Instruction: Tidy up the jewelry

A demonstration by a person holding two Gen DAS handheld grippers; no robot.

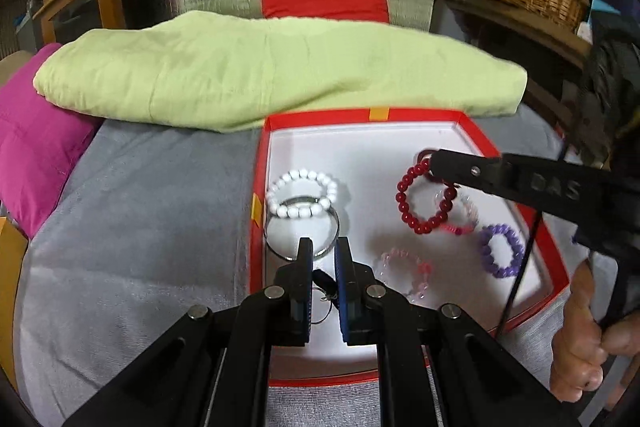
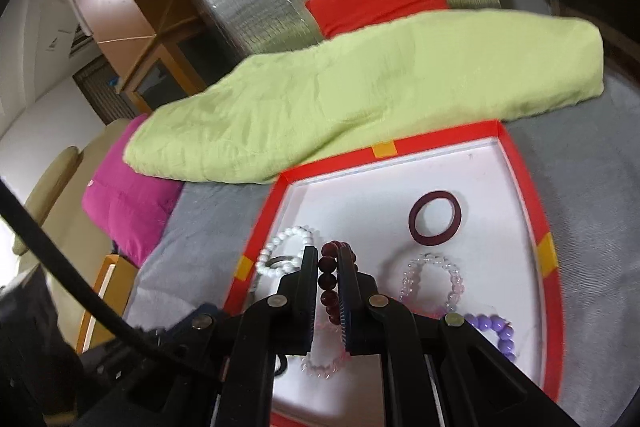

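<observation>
A shallow red box (image 1: 472, 125) with a white floor sits on a grey blanket (image 1: 140, 207), with a folded green cloth (image 1: 240, 67) just behind it. The left claw (image 1: 324, 247) is pinched nearly closed on the rim of a silver bangle (image 1: 280, 223), which overlaps a white bead bracelet (image 1: 300, 193) near the box's left wall. The right claw (image 2: 329, 259) is clamped on a dark red bead bracelet (image 2: 326, 291) and holds it over the middle of the box. Also lying in the box are a dark red ring (image 2: 435, 218), a clear pink bracelet (image 2: 432, 281), a purple bracelet (image 1: 502, 251) and a pale pink one (image 1: 404, 267) (partly hidden by the claws). The step looks like spreading the pieces apart: each held piece next needs a bare patch of white floor, well clear of its neighbours, before release
</observation>
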